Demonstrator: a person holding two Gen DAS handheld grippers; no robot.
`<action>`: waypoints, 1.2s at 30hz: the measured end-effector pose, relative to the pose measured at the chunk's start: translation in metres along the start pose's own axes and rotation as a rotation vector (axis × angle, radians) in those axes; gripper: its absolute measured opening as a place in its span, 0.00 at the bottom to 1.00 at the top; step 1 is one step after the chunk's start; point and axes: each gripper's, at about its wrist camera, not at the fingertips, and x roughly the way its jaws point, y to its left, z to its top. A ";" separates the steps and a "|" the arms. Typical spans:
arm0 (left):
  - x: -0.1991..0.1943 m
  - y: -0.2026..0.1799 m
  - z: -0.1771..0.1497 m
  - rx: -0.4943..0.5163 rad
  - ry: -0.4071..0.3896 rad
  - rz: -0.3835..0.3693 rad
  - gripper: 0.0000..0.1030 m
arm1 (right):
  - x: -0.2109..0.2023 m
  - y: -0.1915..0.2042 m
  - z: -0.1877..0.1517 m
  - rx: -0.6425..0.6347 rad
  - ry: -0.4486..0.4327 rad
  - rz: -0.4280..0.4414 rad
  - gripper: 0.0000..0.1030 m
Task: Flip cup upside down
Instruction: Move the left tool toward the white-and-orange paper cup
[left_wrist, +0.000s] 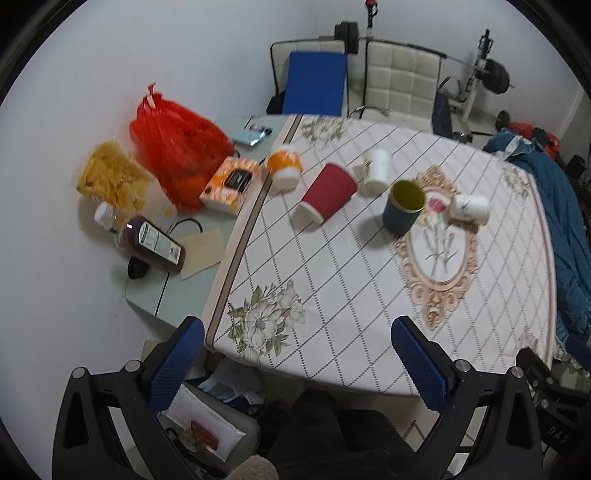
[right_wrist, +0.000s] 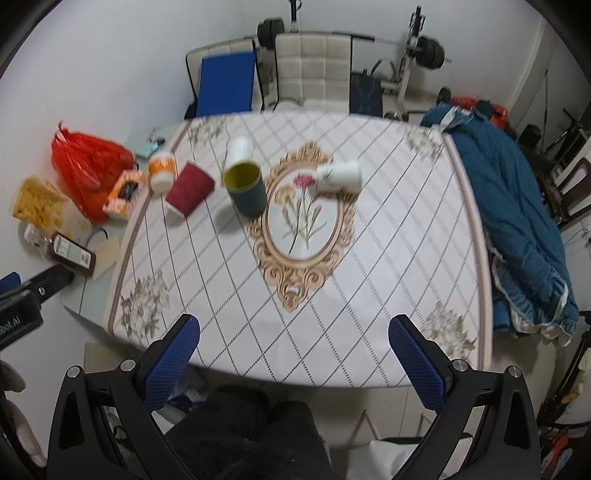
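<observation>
A dark green cup with a yellow inside stands mouth up near the middle of the patterned tablecloth. A red cup, an orange cup and two white cups stand upside down around it. My left gripper and right gripper are both open and empty, held above the table's near edge, well short of the cups.
Left of the cloth lie a red plastic bag, a yellow snack bag, an orange box and a brown bottle. A blue blanket drapes the right edge. Chairs stand behind the table.
</observation>
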 end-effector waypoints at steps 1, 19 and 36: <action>0.007 0.000 0.002 -0.002 0.011 0.003 1.00 | 0.012 0.001 -0.001 -0.002 0.023 0.002 1.00; 0.149 0.036 0.107 0.011 0.134 0.032 1.00 | 0.166 0.033 0.046 0.105 0.284 -0.033 1.00; 0.286 0.053 0.211 0.054 0.224 0.062 1.00 | 0.261 0.062 0.079 0.139 0.430 -0.186 1.00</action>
